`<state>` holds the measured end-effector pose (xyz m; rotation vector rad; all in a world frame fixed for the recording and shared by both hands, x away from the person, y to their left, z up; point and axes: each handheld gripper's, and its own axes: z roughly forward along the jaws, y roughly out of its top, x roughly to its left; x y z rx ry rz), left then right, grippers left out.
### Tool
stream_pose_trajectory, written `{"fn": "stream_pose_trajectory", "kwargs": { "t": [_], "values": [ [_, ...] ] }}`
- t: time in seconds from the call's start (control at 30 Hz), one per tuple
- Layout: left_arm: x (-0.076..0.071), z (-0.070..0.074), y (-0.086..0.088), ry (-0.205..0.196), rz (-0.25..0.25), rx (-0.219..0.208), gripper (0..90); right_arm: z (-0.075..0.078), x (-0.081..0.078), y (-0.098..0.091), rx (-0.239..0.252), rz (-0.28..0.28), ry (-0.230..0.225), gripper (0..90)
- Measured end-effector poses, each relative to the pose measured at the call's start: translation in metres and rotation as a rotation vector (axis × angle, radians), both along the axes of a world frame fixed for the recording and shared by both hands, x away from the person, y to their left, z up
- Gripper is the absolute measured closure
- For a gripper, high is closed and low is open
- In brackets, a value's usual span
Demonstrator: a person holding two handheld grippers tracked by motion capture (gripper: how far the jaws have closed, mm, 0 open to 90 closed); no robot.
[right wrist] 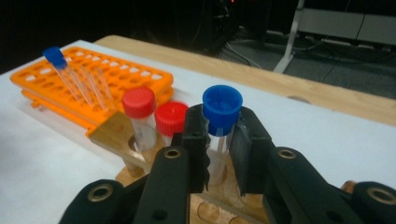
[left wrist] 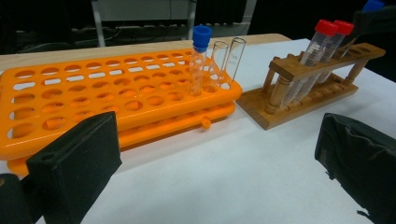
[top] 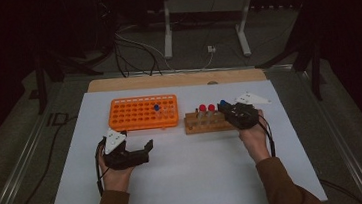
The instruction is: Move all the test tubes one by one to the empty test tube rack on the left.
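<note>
no readable text, label, brand or number on the orange rack (left wrist: 116,93), none on the wooden rack (left wrist: 308,88), none on the tube caps, none on the white table cover (top: 186,177)

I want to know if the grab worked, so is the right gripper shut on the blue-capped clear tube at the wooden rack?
Shut on it: the right gripper has both pads against the blue-capped clear tube, over the wooden rack.
</note>
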<state>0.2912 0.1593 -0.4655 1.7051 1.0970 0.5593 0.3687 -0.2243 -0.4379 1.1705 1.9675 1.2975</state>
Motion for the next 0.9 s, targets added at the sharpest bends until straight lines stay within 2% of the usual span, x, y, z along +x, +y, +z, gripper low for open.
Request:
{"fn": "stream_pose_trajectory", "kwargs": {
  "t": [0.47, 0.63, 0.8, 0.9],
  "values": [
    [0.000, -0.001, -0.002, 0.002, 0.000, 0.001, 1.0, 0.032, -0.018, -0.006, 0.018, 0.029, -0.065, 77.3],
    [-0.001, 0.000, -0.005, -0.002, -0.008, 0.006, 1.0, 0.032, -0.025, -0.005, 0.013, 0.059, -0.061, 77.2],
    [-0.003, 0.001, -0.014, -0.008, -0.037, 0.024, 1.0, 0.027, -0.031, -0.002, 0.041, 0.098, -0.026, 77.2],
    [-0.002, 0.003, -0.022, -0.010, -0.060, 0.022, 1.4, 0.021, -0.035, 0.004, 0.034, 0.126, -0.010, 77.1]
  ]
}}
